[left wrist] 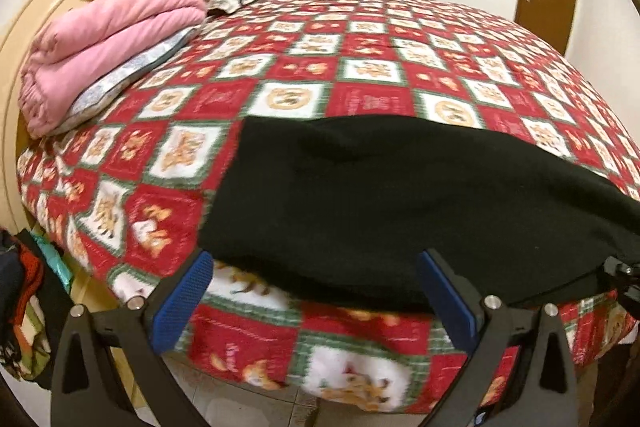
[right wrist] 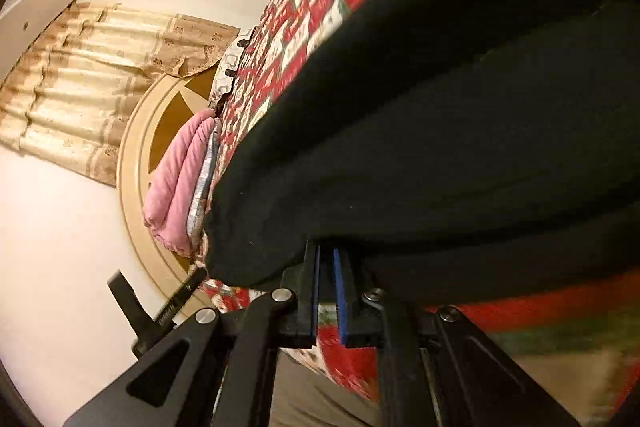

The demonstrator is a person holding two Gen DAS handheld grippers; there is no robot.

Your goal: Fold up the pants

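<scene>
While the black pants (left wrist: 400, 195) lay at the bed (left wrist: 360, 39) edge, the right gripper (right wrist: 326, 259) pinched their hem and the left gripper (left wrist: 316, 267) gaped wide; the one-sided hold risked a skewed fold.

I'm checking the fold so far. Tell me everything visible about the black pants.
The black pants look like soft, matte knit, lying mostly flat at the near edge of the checkered bedspread, slightly overhanging. The right gripper is shut on their near edge; the open left gripper straddles that edge without pinching it.
</scene>
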